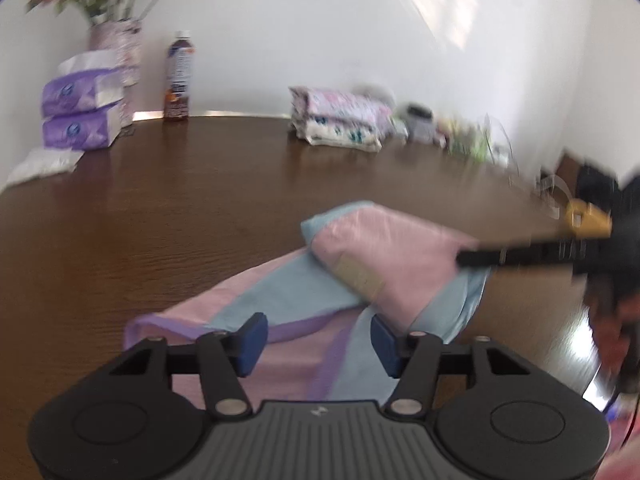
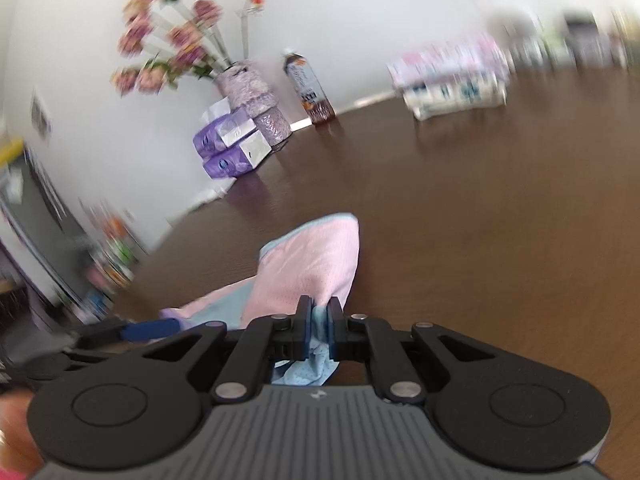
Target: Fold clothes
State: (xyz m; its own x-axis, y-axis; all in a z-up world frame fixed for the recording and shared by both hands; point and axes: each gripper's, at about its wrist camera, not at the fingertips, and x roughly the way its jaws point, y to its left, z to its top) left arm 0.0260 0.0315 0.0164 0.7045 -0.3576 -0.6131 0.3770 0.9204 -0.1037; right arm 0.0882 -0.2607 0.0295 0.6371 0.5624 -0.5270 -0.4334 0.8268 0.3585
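Right tool [image 2: 319, 322] clamps one pink-and-blue garment [image 2: 308, 264] at frame centre | left tool [image 1: 316, 338] gapes wide just before it | one desk [image 1: 160, 200], two tools

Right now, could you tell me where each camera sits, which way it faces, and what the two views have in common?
Left wrist view: sits on the left gripper, facing across the brown table to the white wall; its open blue-padded fingers hover over the pink and blue garment.
Right wrist view: sits on the right gripper, tilted, facing the same wall; its fingers pinch the garment's edge.
Shared: garment, flower vase, bottle, purple tissue packs; each view shows the other gripper.
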